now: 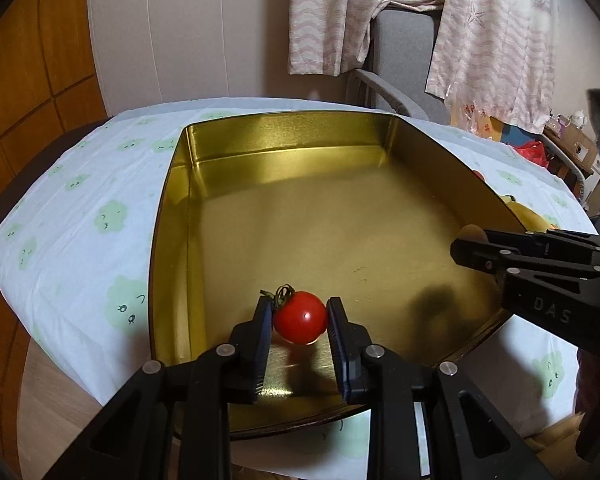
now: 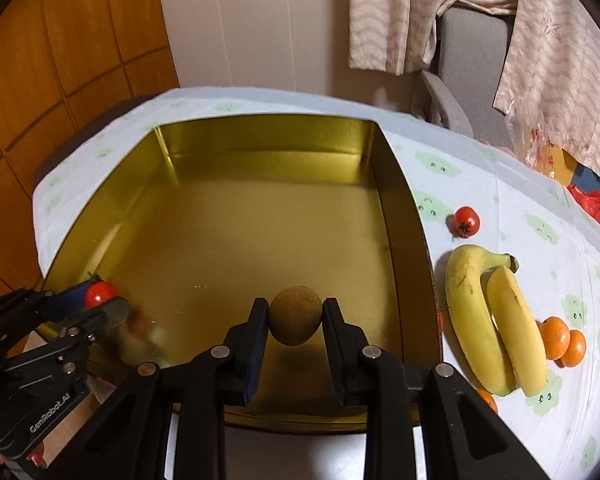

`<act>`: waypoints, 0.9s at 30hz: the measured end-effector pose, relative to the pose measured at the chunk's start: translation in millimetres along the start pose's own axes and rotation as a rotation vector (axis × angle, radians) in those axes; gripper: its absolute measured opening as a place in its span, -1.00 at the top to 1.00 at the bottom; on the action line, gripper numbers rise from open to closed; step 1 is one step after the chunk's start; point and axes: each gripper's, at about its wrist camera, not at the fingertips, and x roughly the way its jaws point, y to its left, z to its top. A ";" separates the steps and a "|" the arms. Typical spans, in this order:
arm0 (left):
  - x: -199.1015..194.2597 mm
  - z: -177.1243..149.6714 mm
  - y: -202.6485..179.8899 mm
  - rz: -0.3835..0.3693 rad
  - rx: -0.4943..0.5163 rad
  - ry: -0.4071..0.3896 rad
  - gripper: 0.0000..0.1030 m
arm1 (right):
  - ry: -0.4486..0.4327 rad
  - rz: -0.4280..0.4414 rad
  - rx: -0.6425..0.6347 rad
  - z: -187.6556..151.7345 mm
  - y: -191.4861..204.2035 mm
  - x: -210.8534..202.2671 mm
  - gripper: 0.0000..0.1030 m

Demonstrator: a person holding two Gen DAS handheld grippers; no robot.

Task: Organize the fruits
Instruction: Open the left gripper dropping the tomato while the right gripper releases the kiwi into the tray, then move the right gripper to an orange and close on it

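Note:
A gold tin tray (image 1: 284,136) (image 2: 260,136) lies on the table. My left gripper (image 1: 299,308) is shut on a red cherry tomato (image 1: 300,318) with a green stem, held just above the tray floor near its front left corner. My right gripper (image 2: 295,310) is shut on a round brown fruit (image 2: 295,318), held over the front of the tray. In the right wrist view the left gripper (image 2: 96,300) shows at lower left with the tomato (image 2: 99,294). In the left wrist view the right gripper (image 1: 474,250) reaches in from the right.
Right of the tray on the cloud-print cloth (image 2: 540,216) lie another cherry tomato (image 2: 465,221), two bananas (image 2: 484,320) and small oranges (image 2: 562,340). A grey chair (image 2: 460,92) with hanging clothes (image 2: 560,60) stands behind the table. Wood panelling (image 2: 60,60) is at left.

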 end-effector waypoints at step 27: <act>-44.1 -3.7 3.0 -0.001 -0.098 -0.134 -0.69 | -0.180 -0.006 0.146 -21.1 -32.0 -56.2 0.44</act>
